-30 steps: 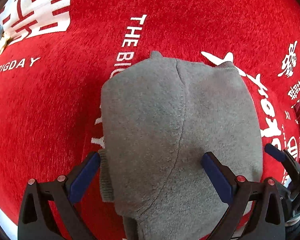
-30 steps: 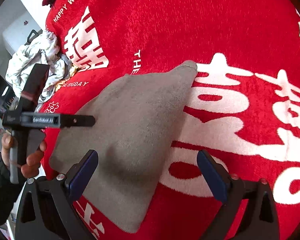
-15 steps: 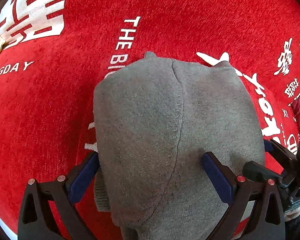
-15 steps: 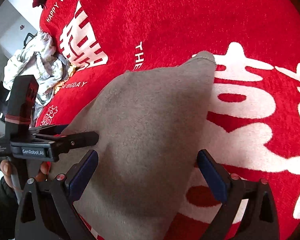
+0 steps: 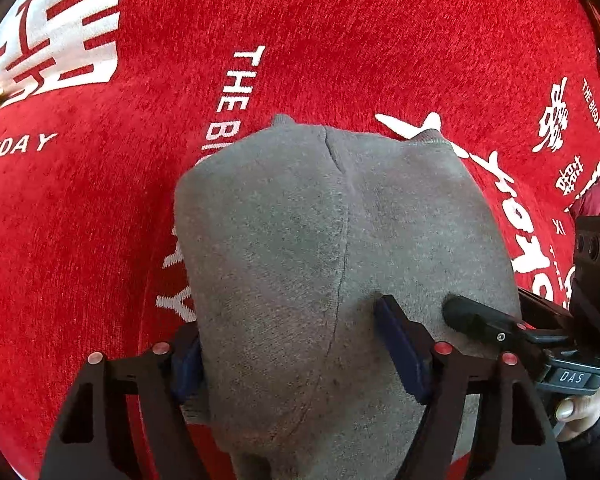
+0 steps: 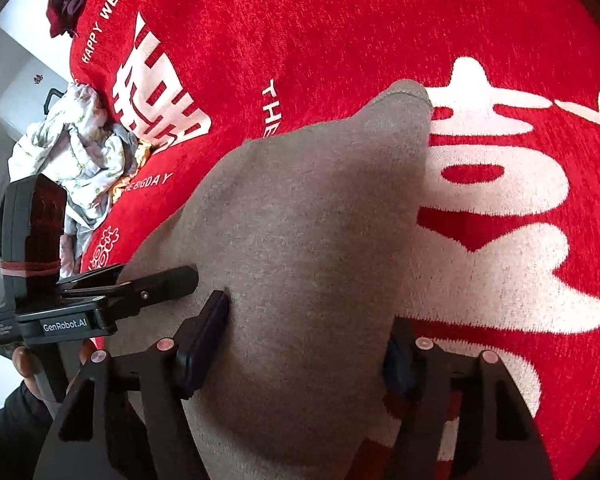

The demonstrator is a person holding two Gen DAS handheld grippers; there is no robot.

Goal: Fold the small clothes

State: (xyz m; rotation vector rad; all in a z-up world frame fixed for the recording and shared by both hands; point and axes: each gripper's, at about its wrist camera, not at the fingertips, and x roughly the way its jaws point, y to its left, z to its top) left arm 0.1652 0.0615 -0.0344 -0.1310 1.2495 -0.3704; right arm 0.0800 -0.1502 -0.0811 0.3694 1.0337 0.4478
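Both grippers sat at the near edge of the grey garment (image 5: 300, 240) on the red cloth (image 5: 340, 40). The left gripper (image 5: 296, 356) had just been closing, its jaws pinching a fold of the garment. The right gripper (image 6: 304, 344), just beside it, did likewise.

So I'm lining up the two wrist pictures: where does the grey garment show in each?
Left wrist: grey garment fills the lower centre, between the tool's pads.
Right wrist: it runs from the lower centre up to the right.
Shared landmark: red cloth with white "THE BIGDAY" lettering.
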